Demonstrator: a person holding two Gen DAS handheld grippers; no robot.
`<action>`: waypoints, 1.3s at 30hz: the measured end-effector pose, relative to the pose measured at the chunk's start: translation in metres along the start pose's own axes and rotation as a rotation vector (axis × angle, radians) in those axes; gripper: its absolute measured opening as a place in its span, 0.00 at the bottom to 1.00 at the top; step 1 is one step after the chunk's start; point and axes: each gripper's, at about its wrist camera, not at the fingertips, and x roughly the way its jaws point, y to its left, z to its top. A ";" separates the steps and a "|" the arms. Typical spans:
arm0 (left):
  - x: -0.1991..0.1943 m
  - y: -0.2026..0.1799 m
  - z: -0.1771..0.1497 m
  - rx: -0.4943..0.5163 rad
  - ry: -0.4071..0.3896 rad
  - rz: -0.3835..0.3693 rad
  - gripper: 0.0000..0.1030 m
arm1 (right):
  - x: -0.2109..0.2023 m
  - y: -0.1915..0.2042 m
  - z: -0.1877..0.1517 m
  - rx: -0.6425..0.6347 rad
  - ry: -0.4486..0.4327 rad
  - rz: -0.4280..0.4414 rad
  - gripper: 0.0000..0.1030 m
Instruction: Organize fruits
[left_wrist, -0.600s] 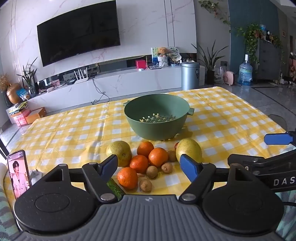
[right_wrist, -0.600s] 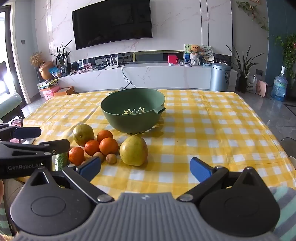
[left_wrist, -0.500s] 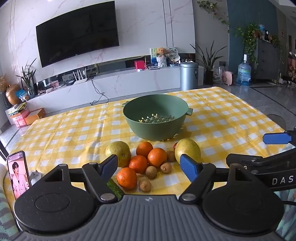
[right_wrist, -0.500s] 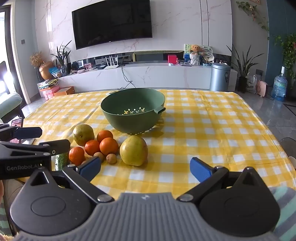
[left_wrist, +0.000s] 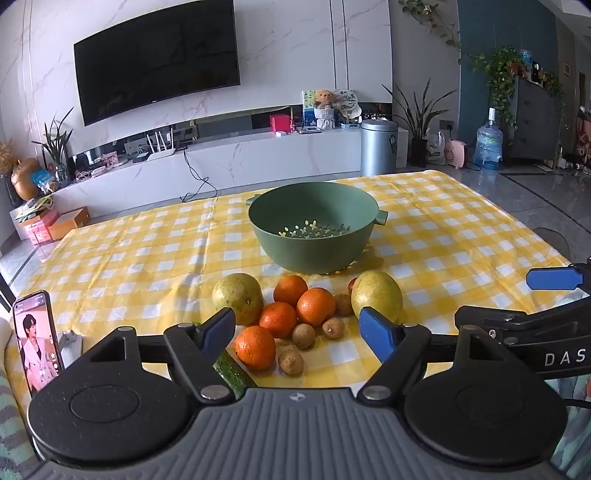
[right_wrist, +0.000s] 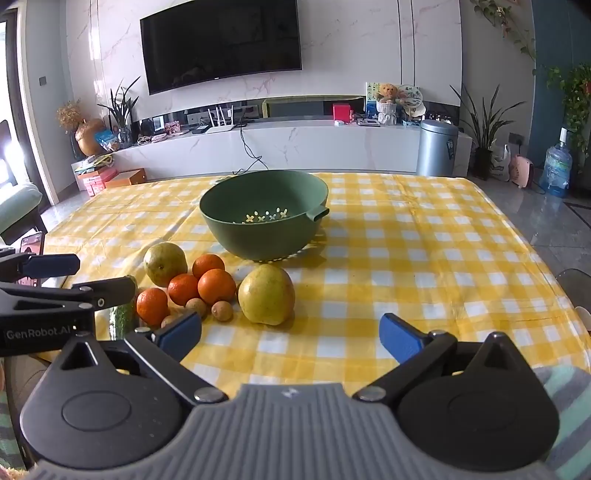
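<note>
A green colander bowl (left_wrist: 314, 210) (right_wrist: 221, 206) stands mid-table with nothing in it. In front of it lies a cluster of fruit: two yellow-green pears (left_wrist: 238, 297) (left_wrist: 376, 295), several oranges (left_wrist: 316, 306) (right_wrist: 216, 286) and several small brown fruits (left_wrist: 303, 335), plus a green cucumber (left_wrist: 229, 371) at the near edge. The right pear also shows in the right wrist view (right_wrist: 266, 293). My left gripper (left_wrist: 297, 330) is open, hovering just short of the fruit cluster. My right gripper (right_wrist: 290, 338) is open over bare cloth, right of the fruit.
The table carries a yellow-and-white checked cloth (left_wrist: 461, 236). A phone (left_wrist: 35, 339) stands propped at the near left edge. Beyond the table are a white TV cabinet (left_wrist: 258, 158) and a metal bin (left_wrist: 378, 147).
The left gripper has risen or tilted slightly, so the fruit sits a little lower in its view. The right gripper is nearly still. Both stay open.
</note>
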 end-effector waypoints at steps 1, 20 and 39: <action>0.000 0.000 0.000 -0.001 0.001 0.000 0.87 | 0.000 0.000 0.000 -0.001 0.000 0.000 0.96; 0.002 0.002 -0.005 0.002 0.008 -0.007 0.87 | 0.002 0.000 -0.001 0.002 0.016 -0.004 0.96; 0.002 0.001 -0.006 0.003 0.011 -0.007 0.87 | 0.002 -0.002 -0.003 0.017 0.027 -0.007 0.96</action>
